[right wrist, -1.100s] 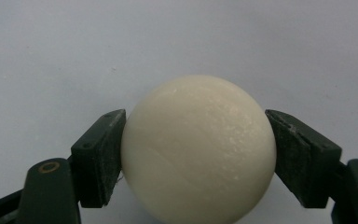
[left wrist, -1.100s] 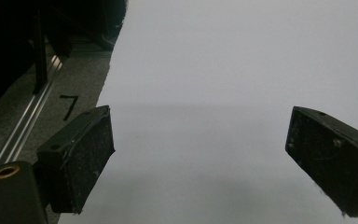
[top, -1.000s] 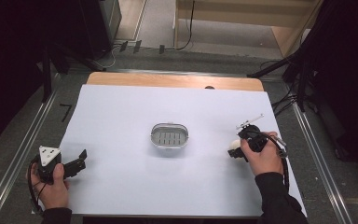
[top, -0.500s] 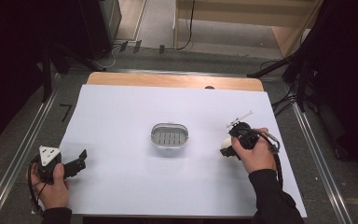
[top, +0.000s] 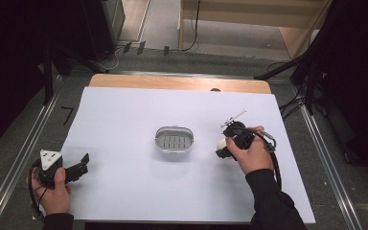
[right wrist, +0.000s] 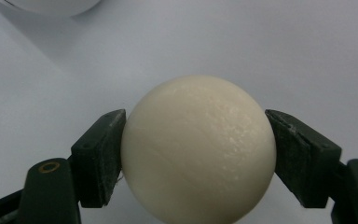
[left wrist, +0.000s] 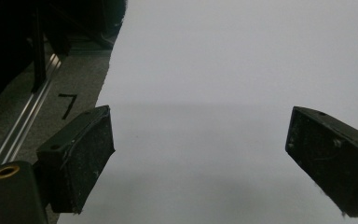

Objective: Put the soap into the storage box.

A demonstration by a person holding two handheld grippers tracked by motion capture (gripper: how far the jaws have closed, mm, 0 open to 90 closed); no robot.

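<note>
I see right hand-held gripper clamped on cream ball, above white counter, right of metal dish | left hand-held gripper jaws wide apart, nothing between, at counter's left edge

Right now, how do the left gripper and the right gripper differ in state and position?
The right gripper is shut on a cream ball, pads pressing both sides; the left gripper stands open with nothing between its jaws. The right gripper sits just right of the metal dish, while the left gripper rests near the white sheet's left edge. Both have black jaws.
</note>
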